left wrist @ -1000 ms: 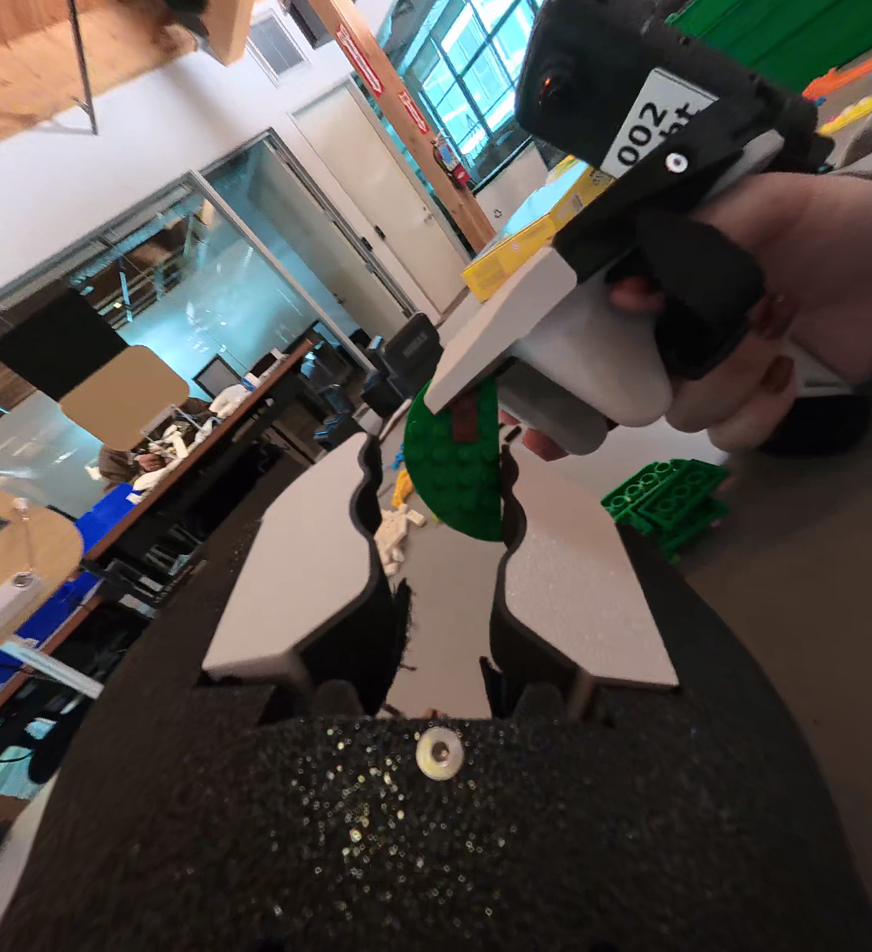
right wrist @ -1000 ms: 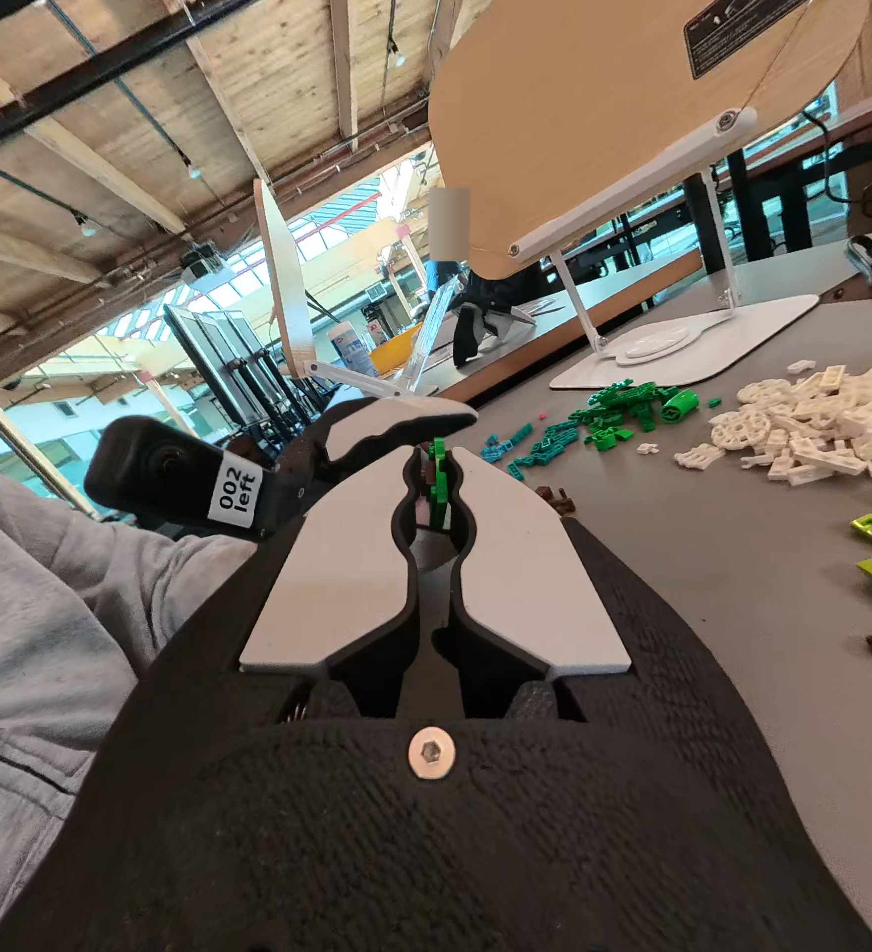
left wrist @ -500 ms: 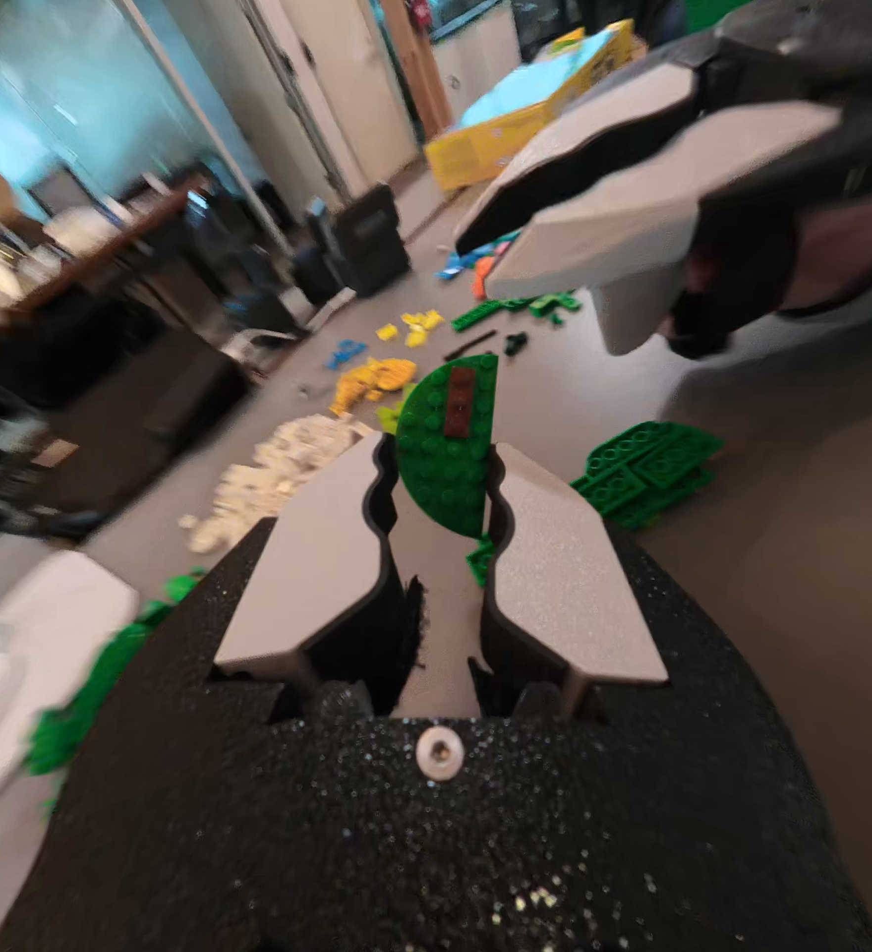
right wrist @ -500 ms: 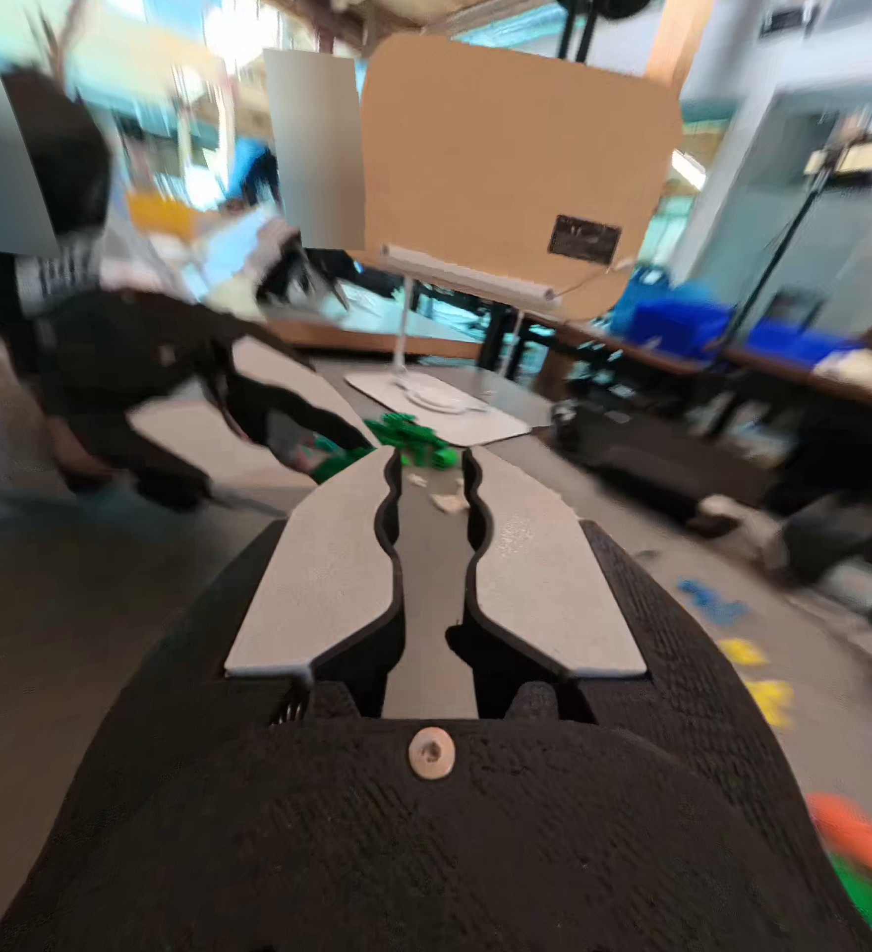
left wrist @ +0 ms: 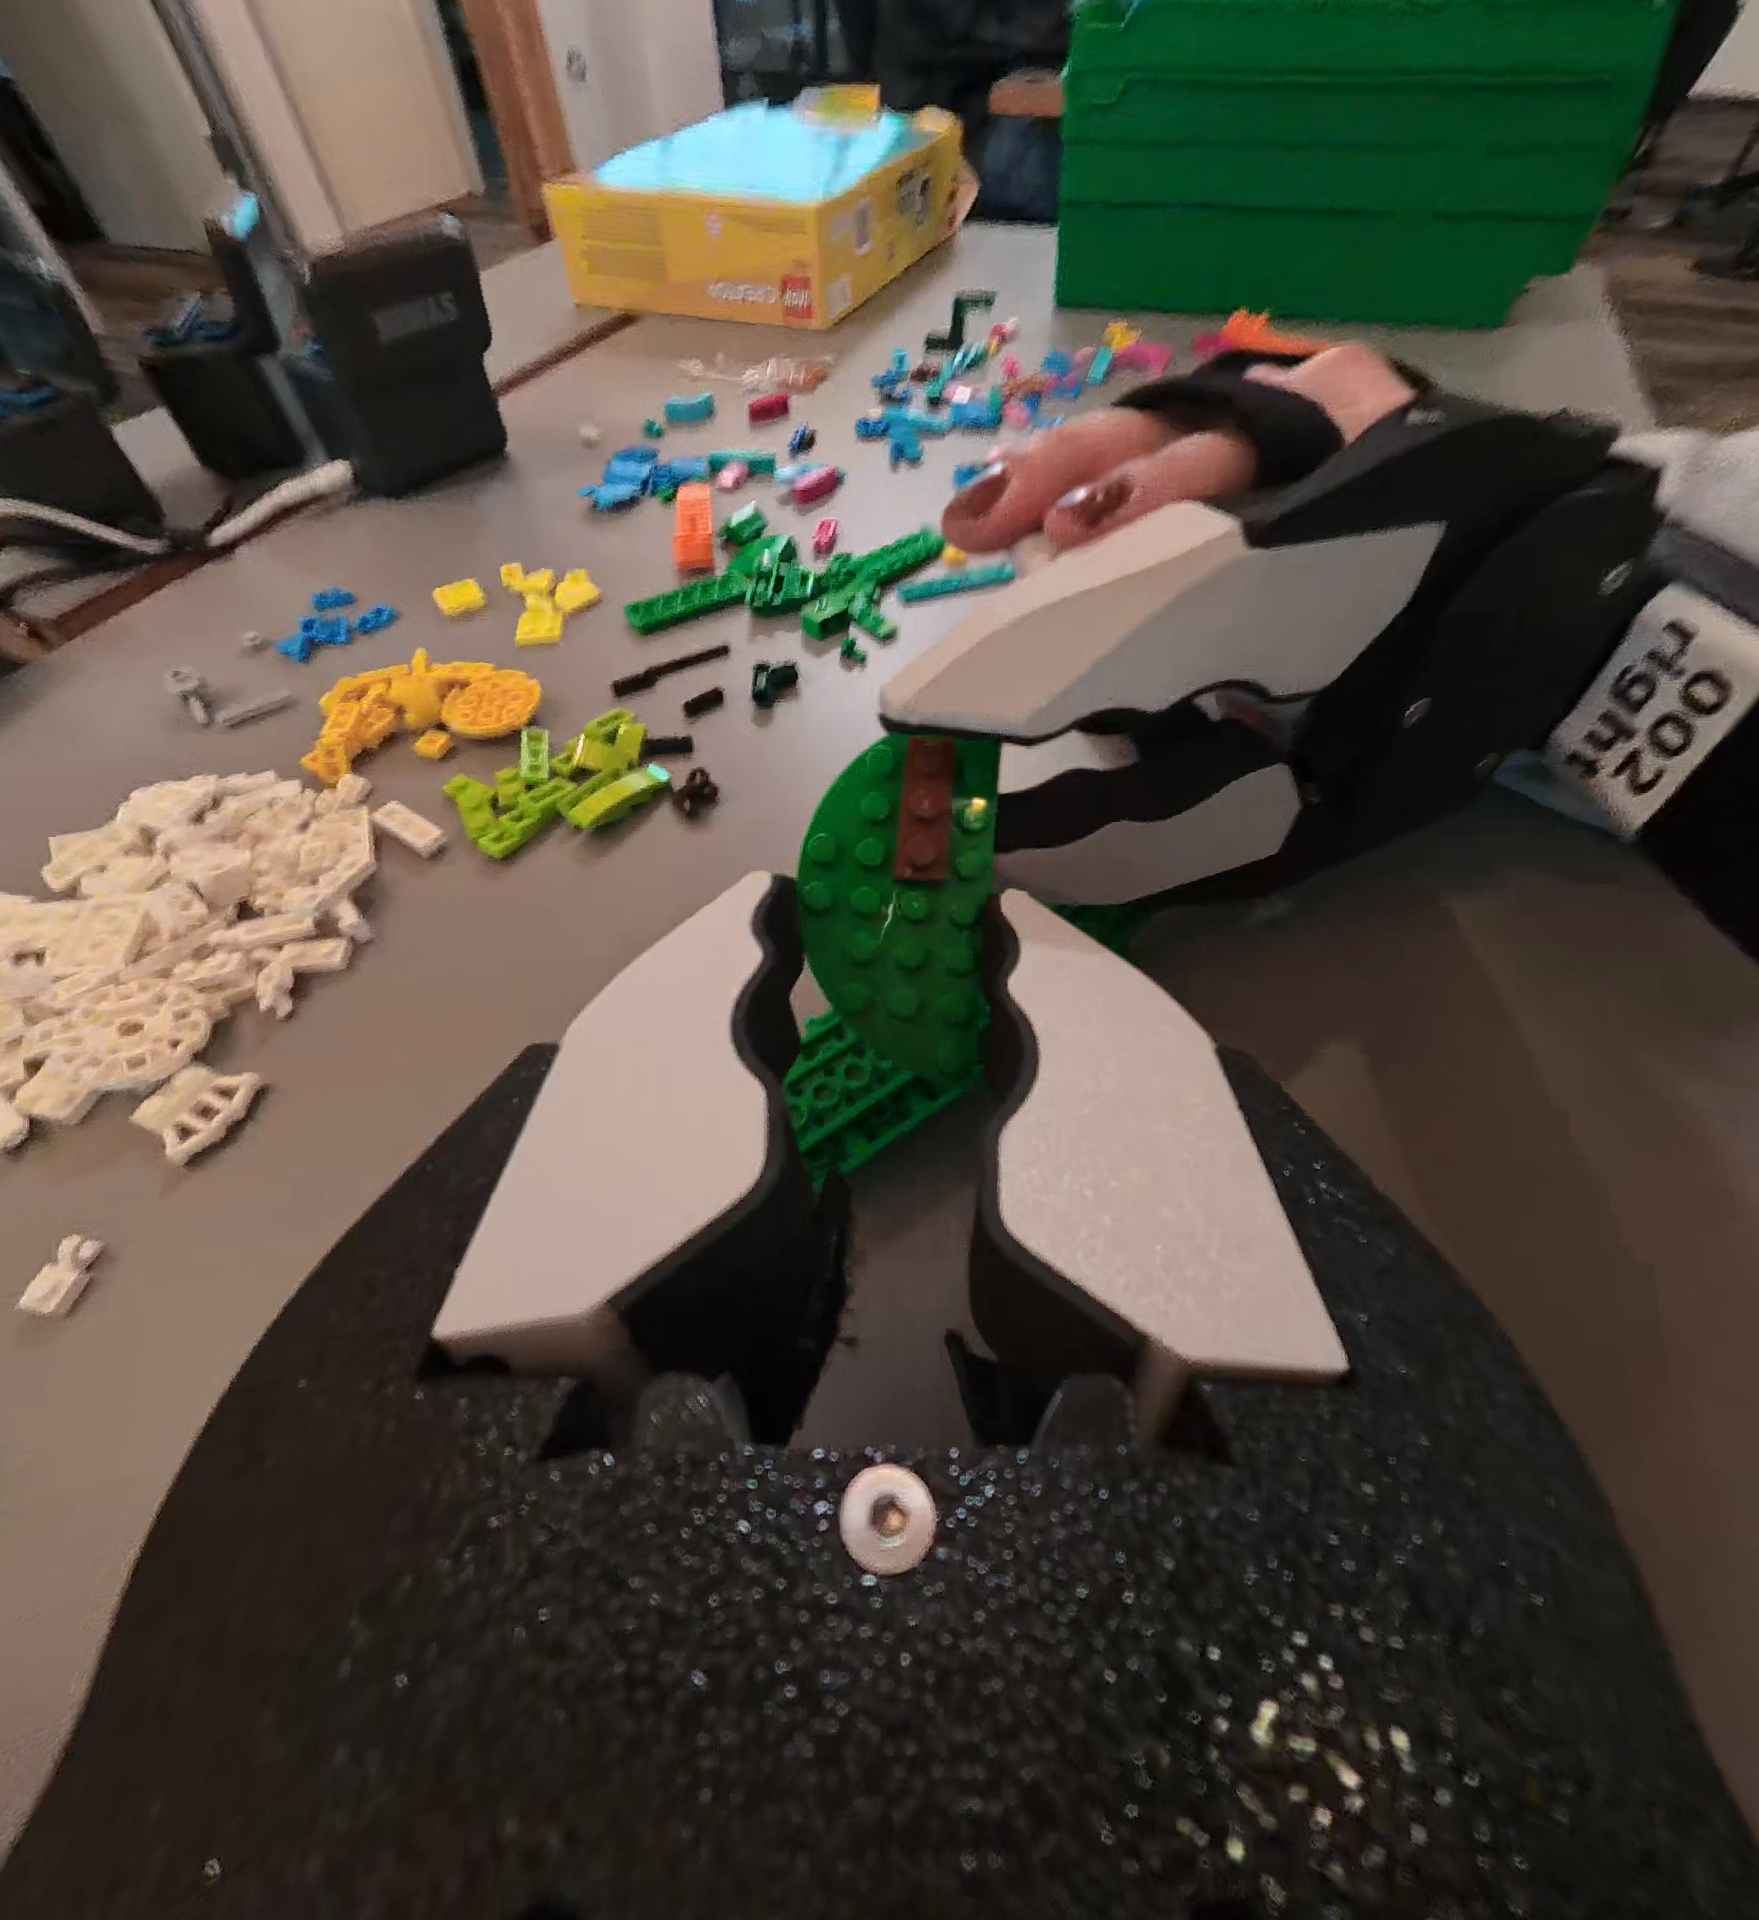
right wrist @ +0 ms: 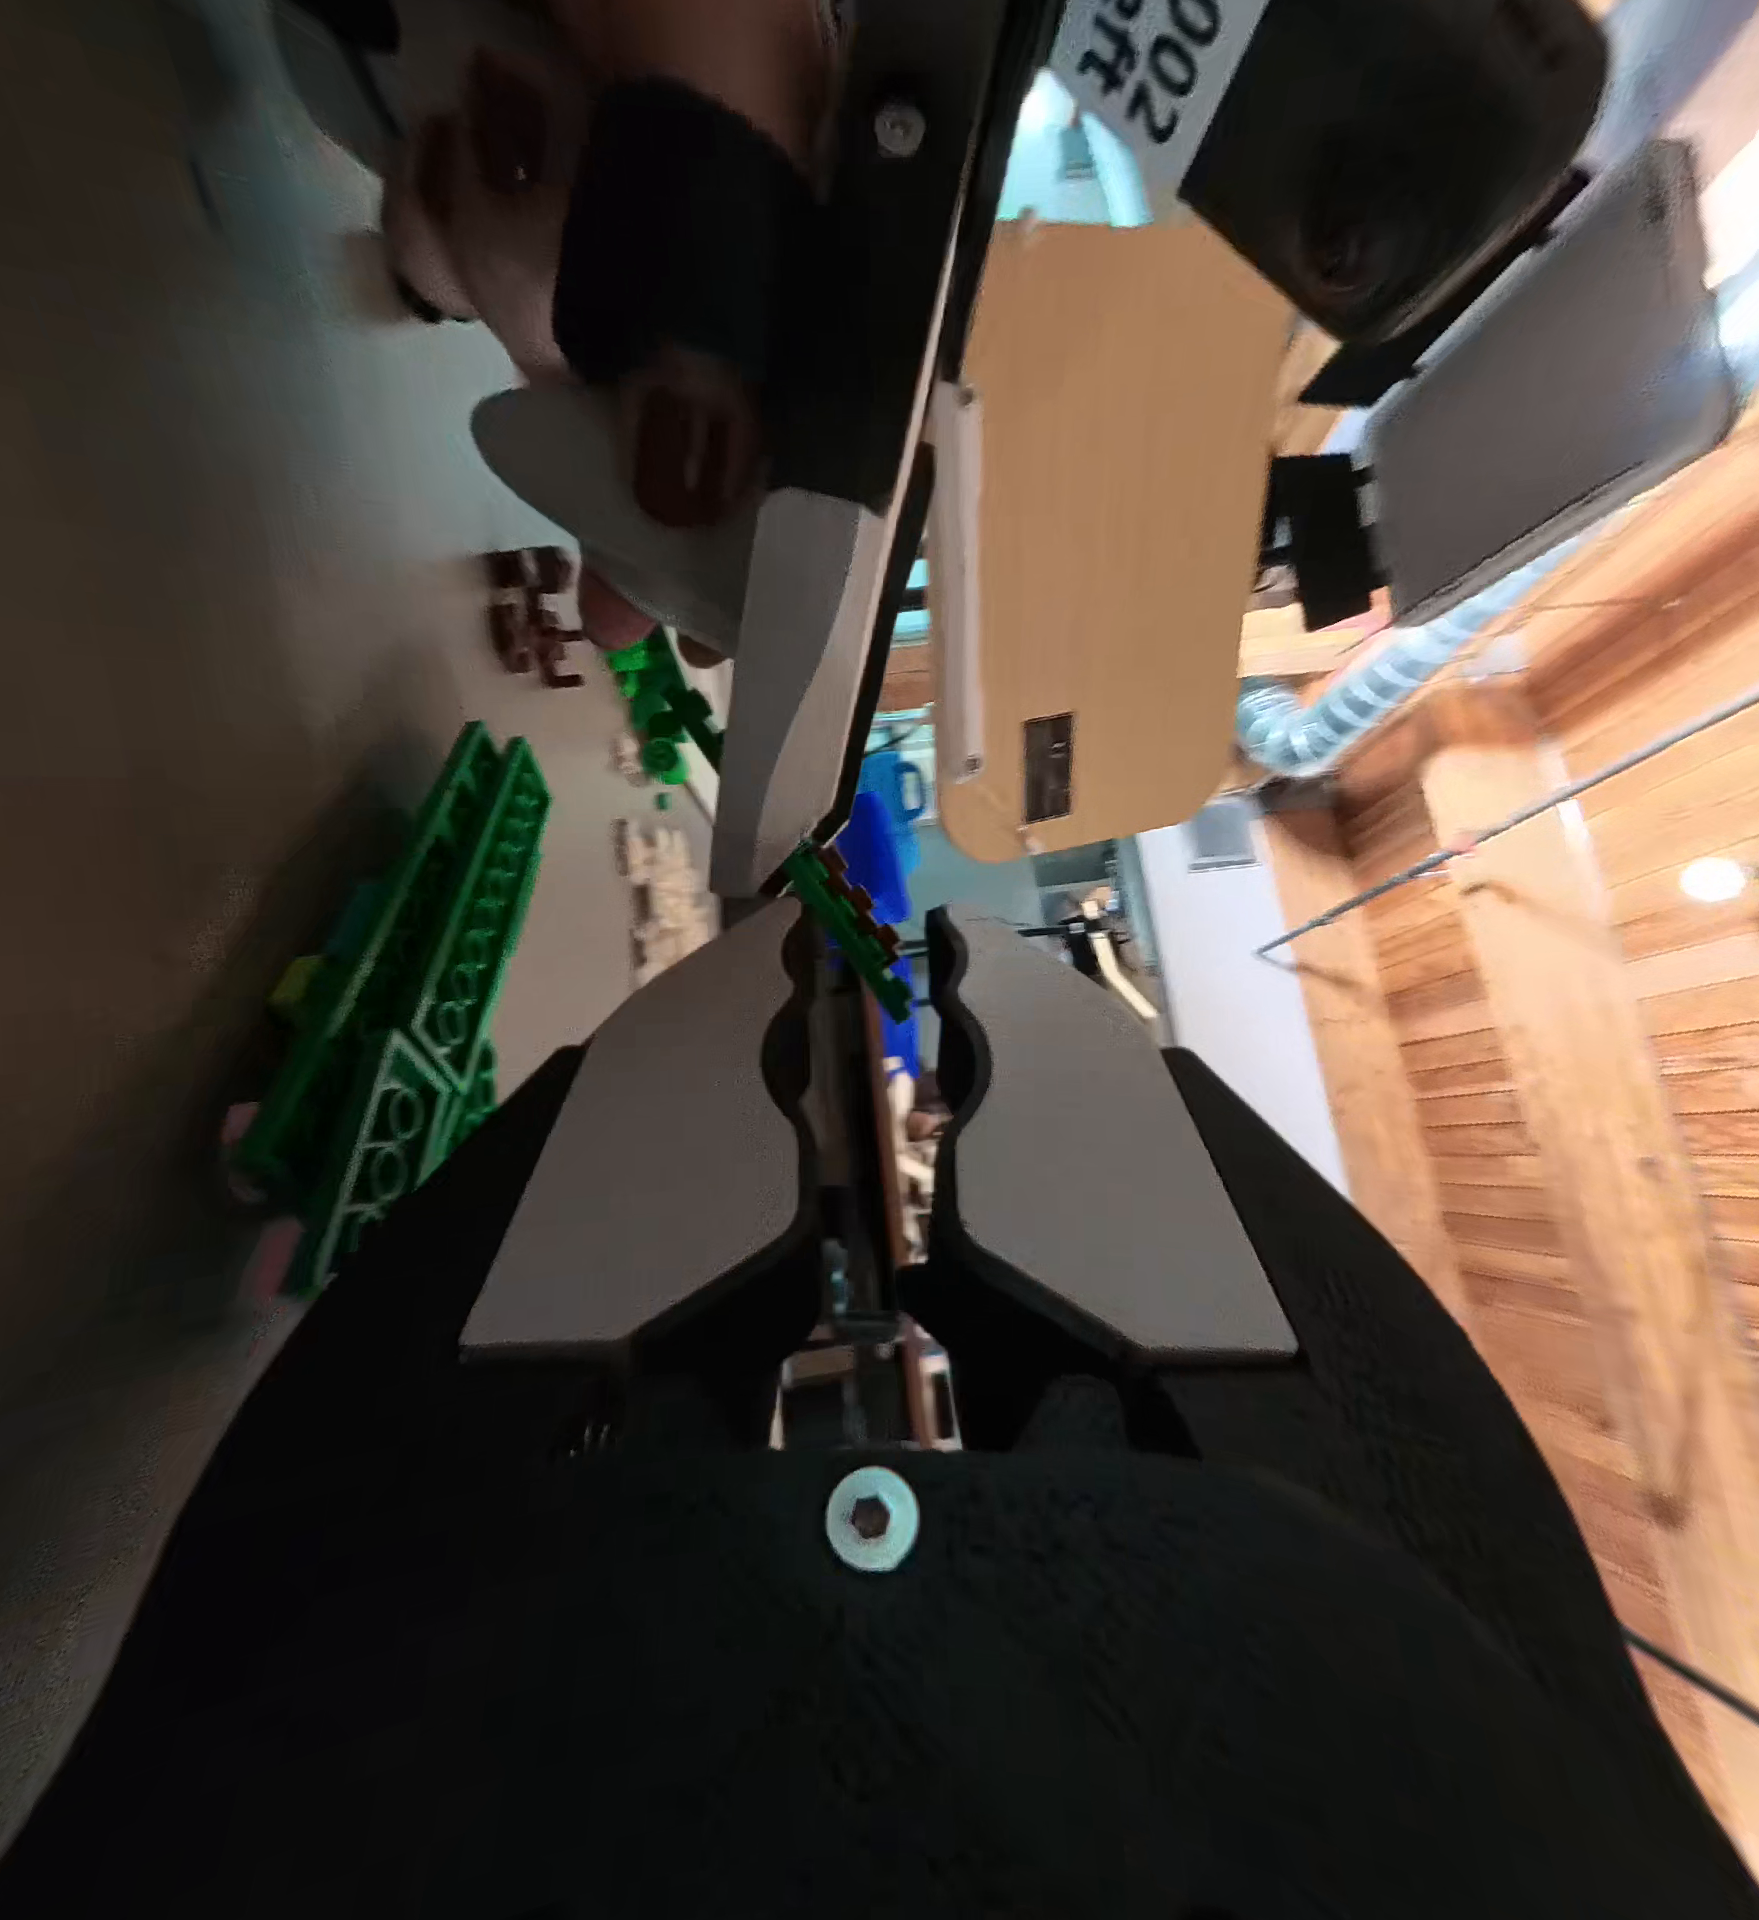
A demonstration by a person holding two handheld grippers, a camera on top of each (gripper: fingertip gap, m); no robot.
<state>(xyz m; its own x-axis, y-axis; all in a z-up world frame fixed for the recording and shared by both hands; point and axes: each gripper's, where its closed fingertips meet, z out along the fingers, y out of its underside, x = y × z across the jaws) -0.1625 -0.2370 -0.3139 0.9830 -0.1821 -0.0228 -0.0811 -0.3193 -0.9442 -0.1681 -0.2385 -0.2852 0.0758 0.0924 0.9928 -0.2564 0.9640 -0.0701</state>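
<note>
My left gripper point(left wrist: 885, 935) is shut on a green half-round studded plate point(left wrist: 885, 935) and holds it upright above the grey table point(left wrist: 542, 987). A brown strip point(left wrist: 925, 810) sits on the plate's upper part. My right gripper point(left wrist: 958, 774) comes in from the right, its open fingers point(left wrist: 1062, 623) straddling the plate's top right edge. In the right wrist view the plate point(right wrist: 854, 935) shows edge-on, slanting between my right gripper's point(right wrist: 862, 925) parted fingertips, which do not clamp it. The left gripper's finger point(right wrist: 792, 707) reaches in from above.
On the table lie white pieces point(left wrist: 127, 935), yellow pieces point(left wrist: 418, 707), lime pieces point(left wrist: 553, 790), blue pieces point(left wrist: 667, 468) and green plates point(left wrist: 854, 1101), also in the right wrist view point(right wrist: 407, 997). A yellow box point(left wrist: 750, 239) and a green crate point(left wrist: 1322, 156) stand at the back. My two grippers' fingertips are within a few centimetres of each other.
The right gripper was shut on the plate at the brown strip, opened, drew back, then returned turned sideways with open jaws. Both grippers tilted down toward the table. The left kept its hold.
</note>
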